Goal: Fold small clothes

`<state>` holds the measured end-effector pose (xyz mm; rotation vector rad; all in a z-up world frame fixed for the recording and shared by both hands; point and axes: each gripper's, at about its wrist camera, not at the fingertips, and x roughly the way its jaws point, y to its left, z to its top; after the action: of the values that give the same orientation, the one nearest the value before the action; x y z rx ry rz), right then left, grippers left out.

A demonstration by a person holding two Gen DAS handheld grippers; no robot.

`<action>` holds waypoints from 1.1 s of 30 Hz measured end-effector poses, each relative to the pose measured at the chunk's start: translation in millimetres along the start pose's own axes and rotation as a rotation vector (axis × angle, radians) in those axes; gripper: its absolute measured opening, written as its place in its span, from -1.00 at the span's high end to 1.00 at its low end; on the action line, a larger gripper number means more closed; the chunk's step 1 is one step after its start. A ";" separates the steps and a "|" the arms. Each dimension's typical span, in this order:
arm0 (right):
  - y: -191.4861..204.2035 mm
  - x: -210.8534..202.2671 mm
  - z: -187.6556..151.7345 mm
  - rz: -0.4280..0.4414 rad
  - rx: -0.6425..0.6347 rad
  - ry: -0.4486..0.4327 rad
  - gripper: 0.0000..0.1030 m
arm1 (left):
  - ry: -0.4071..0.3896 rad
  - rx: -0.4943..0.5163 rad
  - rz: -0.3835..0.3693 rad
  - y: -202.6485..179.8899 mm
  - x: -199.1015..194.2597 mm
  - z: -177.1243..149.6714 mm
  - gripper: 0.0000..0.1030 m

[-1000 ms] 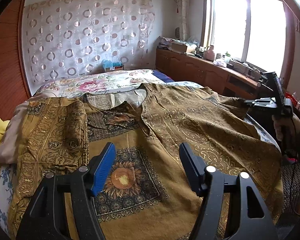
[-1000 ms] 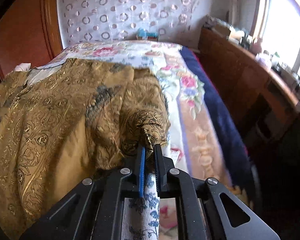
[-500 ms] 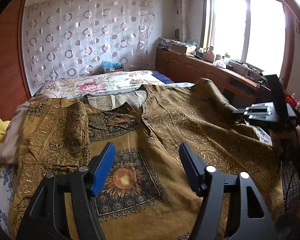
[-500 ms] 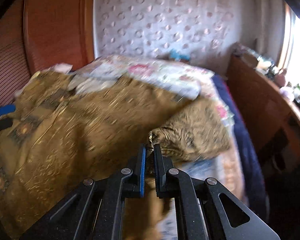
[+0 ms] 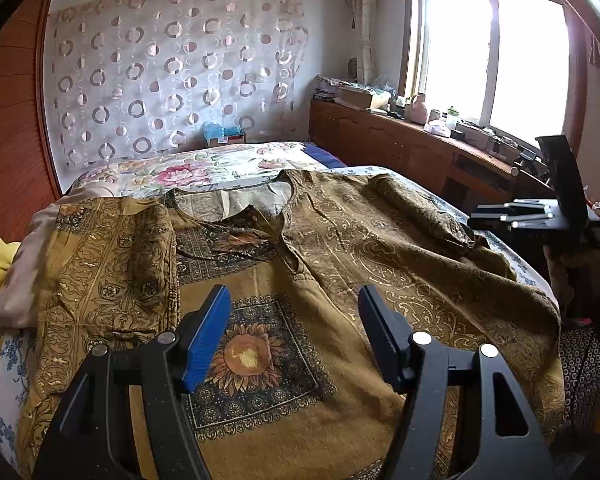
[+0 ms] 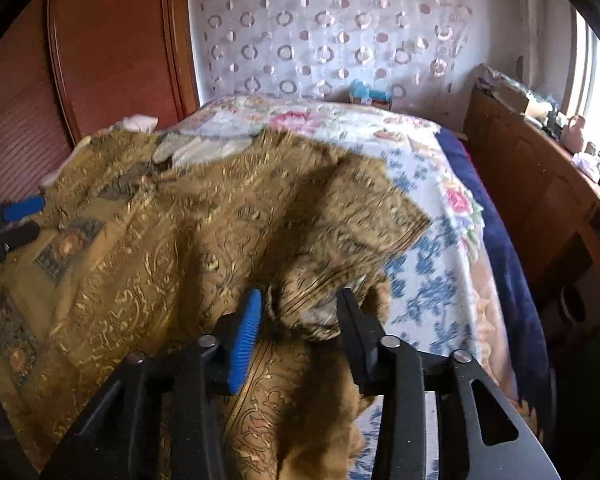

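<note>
Gold-brown printed top [image 5: 300, 360] lies front-up on the bed [image 5: 220, 164], filling lower centre of the left wrist view; neckline toward upper centre, sunflower square at bottom centre. The sleeve at frame left [image 5: 112, 264] is already folded in over the body. The sleeve at frame right [image 6: 340, 220] is bunched w/ a turned-over flap, centre of the right wrist view. Right gripper [image 6: 296, 328]: jaws opening, a crumpled bit of sleeve edge between them, pads apparently no longer pressing on it. Left gripper [image 5: 294, 328]: jaws wide, nothing between them, hanging above the sunflower panel, not touching as far as I can tell. Handling, my read: thin woven fabric, light, soft and floppy, prob. a bit slick from the metallic print, so it will sag and slide rather than hold a crease; not fragile. Best hold is at hems or seams, e.g. the cuff edge or shoulder seam, where layers are thicker; pinch one layer only, or the body comes up too. Bed is soft, so pressing down won't give a firm pinch.
</note>
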<state>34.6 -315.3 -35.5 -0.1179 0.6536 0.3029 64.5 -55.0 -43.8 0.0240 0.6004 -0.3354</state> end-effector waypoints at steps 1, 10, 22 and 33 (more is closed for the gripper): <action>-3.7 -1.7 0.1 -0.004 0.012 -0.009 0.17 | -0.001 0.000 0.000 0.2 -0.1 0.0 -0.31; -46.0 41.0 14.5 -0.029 0.146 0.054 0.17 | 0.004 0.000 0.001 0.2 0.9 0.2 -0.31; -52.0 88.4 36.1 0.008 0.168 0.107 0.53 | 0.004 0.000 0.002 0.7 0.3 0.0 -0.31; -11.0 53.1 55.2 -0.029 0.044 -0.078 0.83 | -0.001 -0.012 0.017 7.9 -3.6 -3.4 -0.31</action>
<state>110.0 -301.9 -24.4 -0.0731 0.5807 0.2639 62.3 -46.0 -45.2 0.0179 0.6013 -0.3152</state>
